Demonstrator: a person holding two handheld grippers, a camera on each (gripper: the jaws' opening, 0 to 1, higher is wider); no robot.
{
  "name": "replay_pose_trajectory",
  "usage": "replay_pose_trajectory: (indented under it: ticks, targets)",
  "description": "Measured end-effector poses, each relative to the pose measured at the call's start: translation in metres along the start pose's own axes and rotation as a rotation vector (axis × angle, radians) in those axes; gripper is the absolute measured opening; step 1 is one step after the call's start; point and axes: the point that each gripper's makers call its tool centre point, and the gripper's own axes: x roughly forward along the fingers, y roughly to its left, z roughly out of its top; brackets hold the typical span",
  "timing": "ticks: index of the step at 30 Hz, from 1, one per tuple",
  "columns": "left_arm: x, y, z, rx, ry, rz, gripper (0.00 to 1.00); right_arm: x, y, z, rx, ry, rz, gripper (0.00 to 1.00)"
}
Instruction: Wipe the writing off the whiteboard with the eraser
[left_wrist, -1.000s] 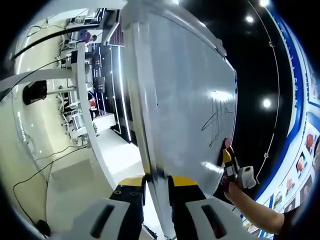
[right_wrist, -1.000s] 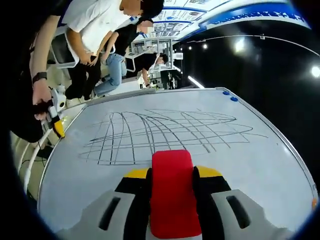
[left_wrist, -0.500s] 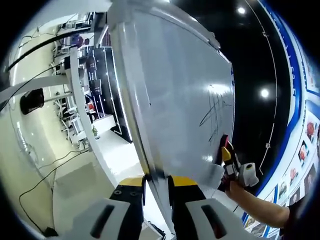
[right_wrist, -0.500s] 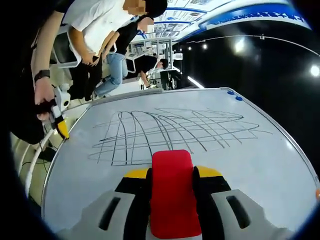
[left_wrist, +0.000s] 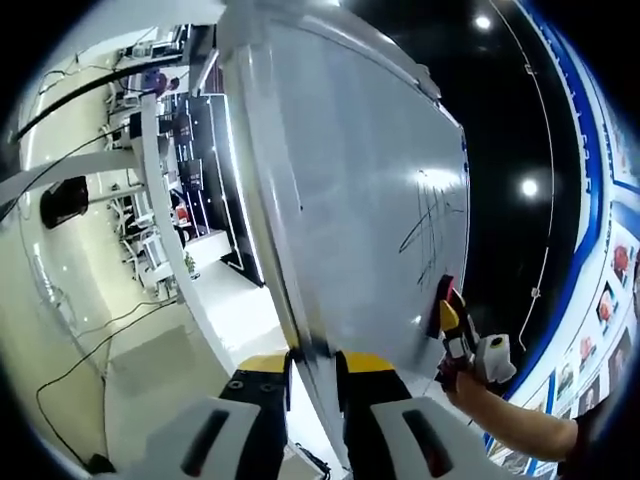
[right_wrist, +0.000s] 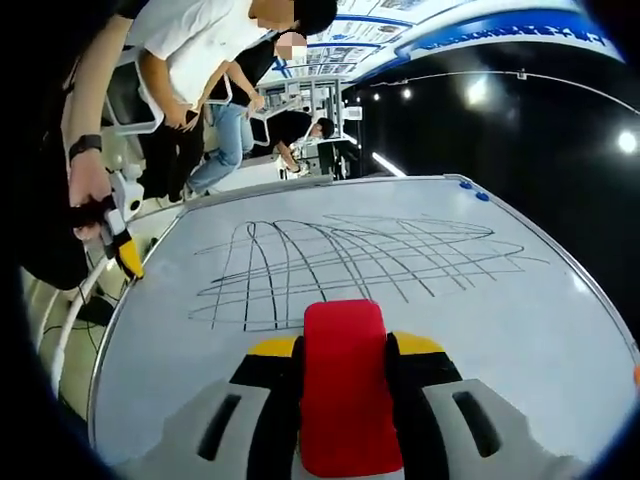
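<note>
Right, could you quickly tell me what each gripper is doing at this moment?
Left gripper: shut on the whiteboard edge, steadying it.
Right gripper: shut on the red eraser, just short of the scribbles.

The red eraser (right_wrist: 343, 385) hides the whiteboard (right_wrist: 500, 330) surface beneath it. In the left gripper view, the writing (left_wrist: 430, 225) is seen edge-on, too foreshortened to read. Beside the whiteboard, seated people (right_wrist: 235, 100) are cut off.

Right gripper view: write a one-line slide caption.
Right gripper holds a red eraser at the whiteboard, just below black scribbled lines.
</note>
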Motion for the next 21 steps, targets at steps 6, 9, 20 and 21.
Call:
replay_pose_trajectory:
  ticks: [6,9,20,21]
  targets:
    - [0.000,0.000,0.000,-0.003,0.001,-0.001,0.20,0.000,0.006,-0.003,-0.003,0.005,0.008,0.35]
    - [0.000,0.000,0.000,-0.009,0.004,0.000,0.20,-0.001,0.010,-0.002,-0.003,0.005,0.007,0.35]
    - [-0.001,-0.002,-0.001,-0.014,0.001,-0.002,0.20,-0.003,0.020,-0.002,-0.005,0.004,0.009,0.35]
    - [-0.001,-0.002,-0.001,-0.013,0.001,-0.001,0.20,-0.003,0.021,-0.002,-0.004,0.003,0.009,0.35]
